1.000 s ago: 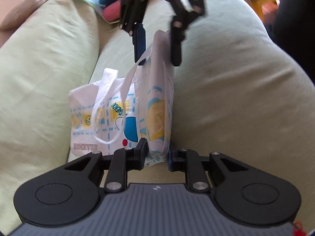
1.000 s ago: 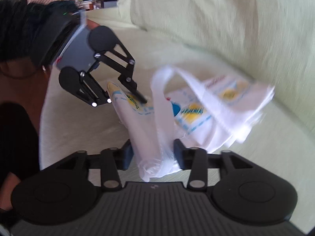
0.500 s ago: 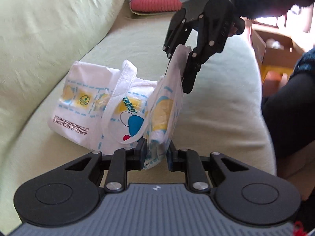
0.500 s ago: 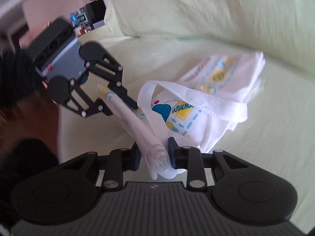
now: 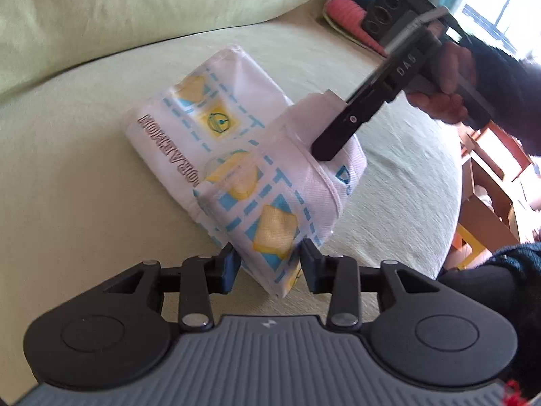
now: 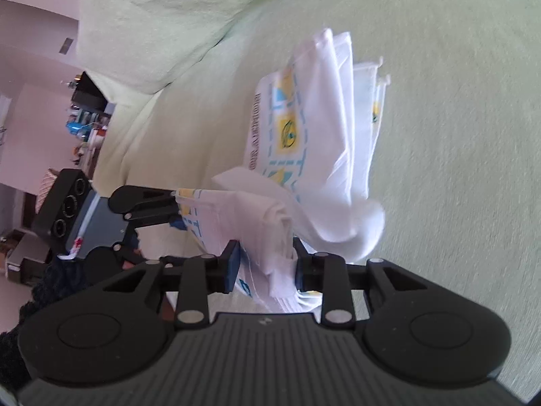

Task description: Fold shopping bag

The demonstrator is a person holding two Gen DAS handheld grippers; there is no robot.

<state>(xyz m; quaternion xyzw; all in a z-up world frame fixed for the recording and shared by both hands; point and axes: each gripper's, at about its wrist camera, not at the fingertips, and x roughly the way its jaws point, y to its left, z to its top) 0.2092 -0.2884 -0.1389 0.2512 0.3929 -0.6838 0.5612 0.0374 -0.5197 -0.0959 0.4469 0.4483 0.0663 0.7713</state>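
Left gripper [image 5: 268, 264] clamps one corner of the Doraemon shopping bag [image 5: 236, 155]. Right gripper [image 6: 265, 260] pinches the bunched opposite end. Bag lies part-folded on green sofa cushion [image 5: 84, 186].

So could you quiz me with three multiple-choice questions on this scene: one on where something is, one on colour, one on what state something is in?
1. Where does the shopping bag lie?
A. on a wooden floor
B. on a pale green sofa cushion
C. inside a cardboard box

2. What colours are printed on the white bag?
A. red and black
B. purple and green
C. blue and yellow

3. What is the left hand-held gripper doing?
A. pinching a corner of the bag
B. hanging open, well away from it
C. lying on the sofa

Answers: 1 B, green fabric surrounds the bag; 2 C, blue dashed lines and yellow squares show; 3 A, the bag's corner sits between its fingers.
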